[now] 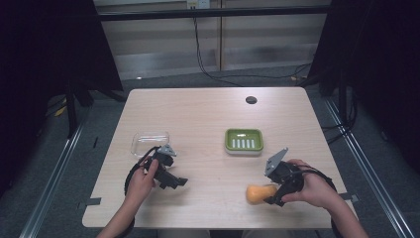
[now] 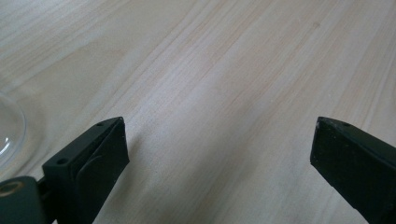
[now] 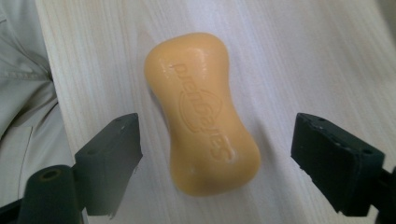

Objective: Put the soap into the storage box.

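The orange, waisted bar of soap [image 1: 259, 194] is lying flat on the pale wood-grain counter [image 1: 208, 119], down in the lower right of the high view, close to the near edge. The right tongs [image 1: 273, 197] are right up against it there, held in the person's right hand [image 1: 312, 188]. In the right gripper view the soap [image 3: 203, 112] fills the middle of the frame with its embossed lettering facing up, and the two black jaws sit on either side of its lower end with a clear gap on both sides. So the right tongs [image 3: 215, 140] are spread wide around the bar, not pressing on it.

The left tongs [image 1: 174, 182] are in the lower left of the high view, held by the left hand [image 1: 142, 179], well apart from the soap. In the left gripper view the left tongs [image 2: 219, 144] are spread wide too, with only bare counter between the jaws.

Just above the left hand in the high view there's a clear plastic rectangular container [image 1: 150, 143]; its curved rim pokes in at the left edge of the left gripper view [image 2: 9, 135]. Right of centre sits a green slotted soap dish [image 1: 243, 140], above the soap and apart from it. A small dark round disc [image 1: 251, 99] is at the top of the counter.
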Available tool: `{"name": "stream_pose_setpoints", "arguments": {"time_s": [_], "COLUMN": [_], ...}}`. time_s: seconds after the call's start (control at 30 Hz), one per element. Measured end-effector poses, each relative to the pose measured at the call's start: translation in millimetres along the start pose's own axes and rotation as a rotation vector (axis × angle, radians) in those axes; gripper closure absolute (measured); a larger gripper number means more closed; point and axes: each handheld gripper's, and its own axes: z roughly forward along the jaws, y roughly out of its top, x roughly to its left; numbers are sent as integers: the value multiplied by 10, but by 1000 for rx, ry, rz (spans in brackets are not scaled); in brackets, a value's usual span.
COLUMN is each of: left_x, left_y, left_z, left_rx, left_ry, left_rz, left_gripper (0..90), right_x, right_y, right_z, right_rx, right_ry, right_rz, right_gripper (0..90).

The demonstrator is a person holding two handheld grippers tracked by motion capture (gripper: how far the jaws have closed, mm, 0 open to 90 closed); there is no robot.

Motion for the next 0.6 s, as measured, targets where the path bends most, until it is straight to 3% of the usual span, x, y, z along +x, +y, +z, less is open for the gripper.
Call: {"name": "stream_pose_setpoints", "arguments": {"time_s": [0.33, 0.6], "left_x": [2, -4], "left_y": [-1, 3], "left_z": [-11, -3], "left_rx": [3, 2], "left_ry": [2, 2], "left_rz": [2, 4], "left_gripper": [40, 40], "right_x": [36, 51], "right_y": [55, 78], "right_z": [113, 161], "right_rx": [40, 48], "right_ry": [8, 4], "right_rz": [-19, -65], "right_gripper": [204, 247]}}
